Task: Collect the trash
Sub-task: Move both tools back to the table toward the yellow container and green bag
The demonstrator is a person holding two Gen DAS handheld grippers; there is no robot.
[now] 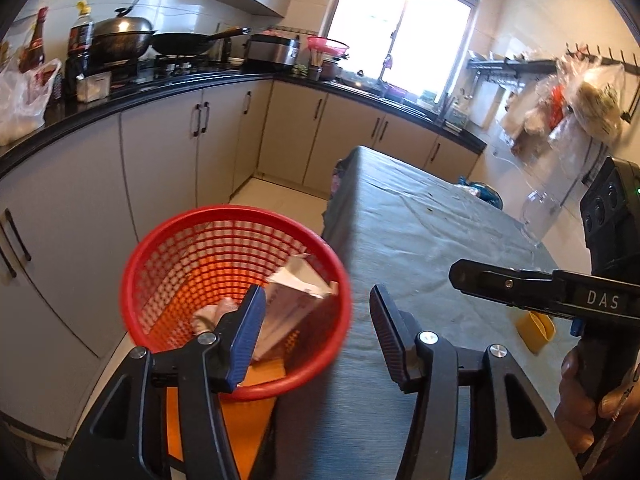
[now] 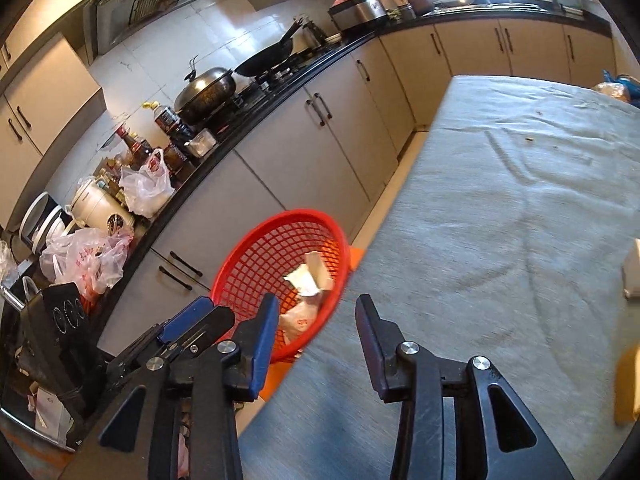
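A red mesh waste basket (image 1: 160,256) stands on the floor beside the table's left edge; it also shows in the right wrist view (image 2: 256,256). Inside it lie a white torn carton (image 1: 298,280) and crumpled wrappers (image 2: 300,318). My left gripper (image 1: 318,324) is open and empty above the basket's right rim and the table edge. My right gripper (image 2: 316,328) is open and empty over the table edge, next to the basket. A yellow object (image 1: 534,330) lies on the table under the right gripper; it shows at the right edge in the right wrist view (image 2: 628,384).
The table (image 2: 500,200) has a grey cloth with small crumbs (image 2: 529,140). A white box (image 2: 632,272) sits at its right edge. A black kitchen counter (image 1: 132,92) with pans, bottles and plastic bags runs along the left. A clear jar (image 1: 540,216) stands beyond the table.
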